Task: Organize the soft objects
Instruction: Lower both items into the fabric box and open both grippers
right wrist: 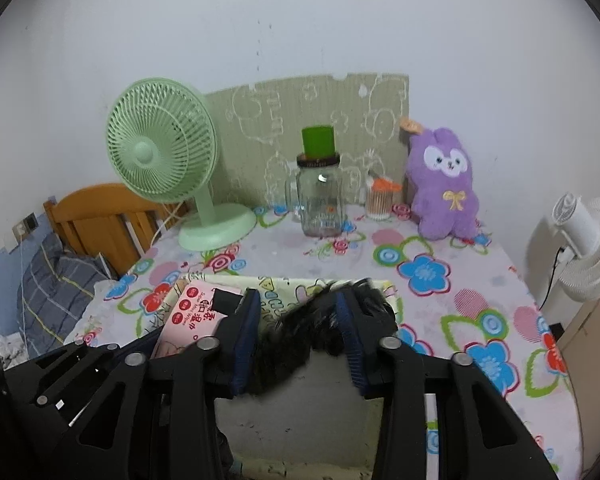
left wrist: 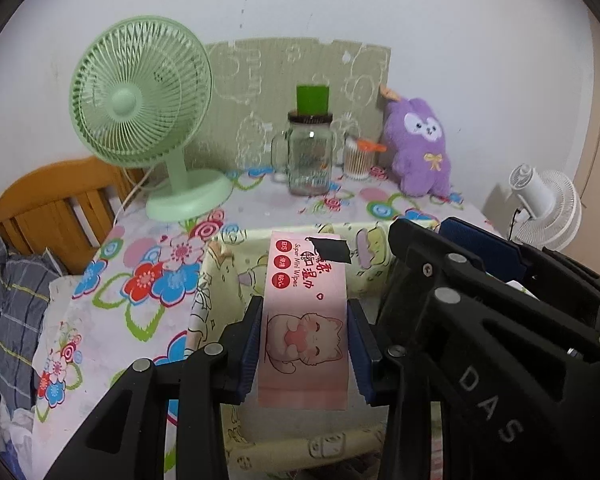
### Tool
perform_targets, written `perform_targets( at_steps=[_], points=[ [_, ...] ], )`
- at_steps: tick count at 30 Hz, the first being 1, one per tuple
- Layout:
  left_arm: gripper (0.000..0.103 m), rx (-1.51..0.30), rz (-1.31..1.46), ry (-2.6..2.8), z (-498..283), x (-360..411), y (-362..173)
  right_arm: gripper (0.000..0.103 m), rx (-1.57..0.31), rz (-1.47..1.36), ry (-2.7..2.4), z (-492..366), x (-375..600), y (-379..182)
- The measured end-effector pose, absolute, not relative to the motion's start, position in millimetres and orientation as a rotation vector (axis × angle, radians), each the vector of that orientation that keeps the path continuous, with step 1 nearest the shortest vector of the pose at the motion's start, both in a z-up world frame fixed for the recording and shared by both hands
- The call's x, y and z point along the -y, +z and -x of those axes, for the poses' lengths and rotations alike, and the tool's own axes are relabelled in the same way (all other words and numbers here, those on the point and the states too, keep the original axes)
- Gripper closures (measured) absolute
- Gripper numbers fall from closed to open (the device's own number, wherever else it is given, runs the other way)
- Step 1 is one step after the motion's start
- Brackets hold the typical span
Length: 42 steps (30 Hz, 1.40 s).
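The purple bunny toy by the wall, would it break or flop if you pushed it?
The purple bunny toy looks plush, so it probably wouldn't break. It stands upright against the green board, so a push would likely tip it softly. It's probably light.

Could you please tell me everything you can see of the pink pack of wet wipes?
The pink wipes pack is a flat, soft, glossy packet with a cartoon cat, red round labels, "Super Mini Wipes" print and a black tab near its far end. The left gripper clamps its long sides, holding it above the cartoon-printed fabric bin.
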<state>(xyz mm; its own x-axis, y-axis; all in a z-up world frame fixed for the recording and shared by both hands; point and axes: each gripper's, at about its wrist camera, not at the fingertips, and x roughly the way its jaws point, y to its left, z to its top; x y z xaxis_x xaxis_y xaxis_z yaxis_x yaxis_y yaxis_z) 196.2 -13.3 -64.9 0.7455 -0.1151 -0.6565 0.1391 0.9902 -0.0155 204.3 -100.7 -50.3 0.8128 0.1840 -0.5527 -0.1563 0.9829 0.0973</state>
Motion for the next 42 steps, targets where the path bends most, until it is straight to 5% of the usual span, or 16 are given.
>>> perform_targets(
  at_steps=[8,10,14,19,26,42],
  points=[
    [0.06,-0.759,-0.024,-0.119,-210,6,-77,0.067,-0.635,-0.03,0.198,-218,94,-64],
    [0.046,-0.771,-0.016,-0.119,-212,5,-79,0.067,-0.645,-0.023,0.211,-220,92,-66],
    [0.035,-0.773,-0.013,-0.144,-212,7,-79,0.066,-0.667,-0.024,0.228,-223,91,-69],
    [0.017,-0.762,-0.015,-0.163,-210,12,-77,0.042,-0.672,-0.016,0.214,-222,95,-68],
    [0.007,-0.748,-0.019,-0.151,-204,16,-70,0.014,-0.657,0.003,0.19,-217,102,-60],
    [0.0,-0.696,-0.025,-0.169,-179,23,-44,0.0,-0.566,0.019,0.11,-184,112,-29]
  ],
)
